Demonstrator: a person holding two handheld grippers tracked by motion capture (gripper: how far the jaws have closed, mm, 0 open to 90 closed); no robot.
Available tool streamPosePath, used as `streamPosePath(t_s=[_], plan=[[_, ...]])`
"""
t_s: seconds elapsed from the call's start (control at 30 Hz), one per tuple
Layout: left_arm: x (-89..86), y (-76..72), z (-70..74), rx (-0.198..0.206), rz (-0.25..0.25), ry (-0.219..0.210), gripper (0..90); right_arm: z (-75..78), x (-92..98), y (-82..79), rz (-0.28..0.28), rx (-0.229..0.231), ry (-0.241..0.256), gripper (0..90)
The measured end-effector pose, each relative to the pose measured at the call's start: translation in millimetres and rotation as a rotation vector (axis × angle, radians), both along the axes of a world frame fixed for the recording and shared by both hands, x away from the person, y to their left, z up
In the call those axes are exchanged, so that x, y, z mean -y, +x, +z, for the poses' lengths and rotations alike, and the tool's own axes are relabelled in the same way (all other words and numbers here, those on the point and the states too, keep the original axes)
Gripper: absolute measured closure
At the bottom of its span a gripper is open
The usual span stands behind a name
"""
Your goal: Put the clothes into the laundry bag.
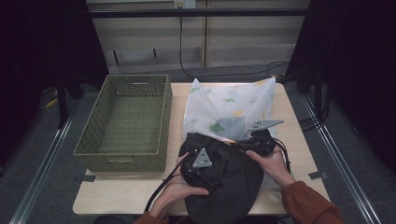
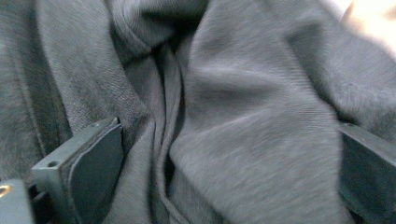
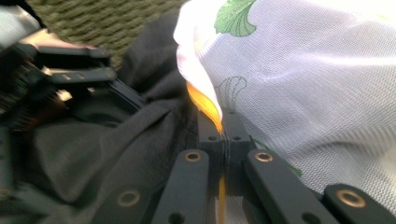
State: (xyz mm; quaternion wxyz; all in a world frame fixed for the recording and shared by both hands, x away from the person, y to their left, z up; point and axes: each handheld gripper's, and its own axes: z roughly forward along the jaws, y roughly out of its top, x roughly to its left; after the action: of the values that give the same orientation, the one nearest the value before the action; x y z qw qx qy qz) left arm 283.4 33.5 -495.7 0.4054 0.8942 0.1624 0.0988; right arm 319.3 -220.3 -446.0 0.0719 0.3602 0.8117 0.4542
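High view: fixed above the near edge, looking forward and down, whole table [image 1: 289, 126] in frame. Left gripper view: rides the left gripper [image 2: 229, 163], looks along its jaws, pressed close against the dark garment [image 2: 243, 107] between them; too close to tell its heading, probably downward. Right gripper view: rides the right gripper [image 3: 225, 135], near the white mesh bag [image 3: 317, 88] ahead, the green basket [image 3: 102, 18] beyond. All three views share the garment.

Matt knit garment [image 2: 243, 116], mesh bag [image 3: 317, 88]
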Motion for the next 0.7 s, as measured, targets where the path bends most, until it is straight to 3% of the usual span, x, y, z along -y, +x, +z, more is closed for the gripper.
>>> streamPosePath(t_s=[0.03,0.07,0.13,0.17,0.2,0.27,0.3,0.37,0.4,0.47,0.5,0.57,0.67,0.7], plan=[[-0.7,-0.2,-0.9,0.036,0.013,0.011,20.9,1.1,-3.6,-1.2,0.003,0.018,-0.03,89.0],[-3.1,0.3,-2.0,0.041,0.022,-0.002,20.9,1.1,-3.6,-1.2,0.003,0.018,-0.03,89.0],[-8.1,0.0,-1.2,0.07,0.077,-0.009,41.2,1.2,-3.5,-0.9,0.001,0.011,-0.024,88.9],[-8.9,0.6,-2.3,0.053,0.092,-0.045,45.3,1.1,-3.6,-1.1,0.002,0.013,-0.026,88.9],[-10.3,1.1,-1.4,0.052,0.099,-0.045,47.3,1.1,-4.1,-1.5,0.005,0.014,-0.025,89.0],[-15.9,6.0,-1.9,0.005,0.135,-0.104,58.1,1.9,-4.4,-2.1,0.007,0.017,-0.029,89.0],[-17.1,7.6,-2.9,0.011,0.134,-0.115,63.4,2.1,-4.2,-1.8,0.008,0.016,-0.027,88.9],[-13.3,4.9,0.1,0.037,0.145,-0.074,69.4,2.2,-4.0,-0.7,0.007,0.013,-0.022,89.0],[-12.7,6.3,2.0,0.029,0.154,-0.074,71.3,2.5,-4.1,-0.4,0.008,0.016,-0.022,89.0],[-14.4,10.6,4.5,-0.021,0.169,-0.12,74.7,4.7,-4.8,-1.0,0.007,0.018,-0.017,88.9],[-15.1,13.0,5.0,-0.042,0.168,-0.165,76.4,6.7,-4.8,-1.4,0.012,0.026,-0.012,89.0],[-15.5,15.4,8.8,-0.055,0.166,-0.178,78.5,12.4,-6.4,-3.1,0.014,0.038,-0.004,89.0],[-10.3,18.3,12.5,-0.091,0.174,-0.246,80.1,21.7,-11.6,-6.0,0.03,0.061,0.01,89.0],[-6.1,18.8,14.0,-0.087,0.168,-0.238,80.3,24.3,-14.5,-6.8,0.041,0.069,0.011,89.0]])
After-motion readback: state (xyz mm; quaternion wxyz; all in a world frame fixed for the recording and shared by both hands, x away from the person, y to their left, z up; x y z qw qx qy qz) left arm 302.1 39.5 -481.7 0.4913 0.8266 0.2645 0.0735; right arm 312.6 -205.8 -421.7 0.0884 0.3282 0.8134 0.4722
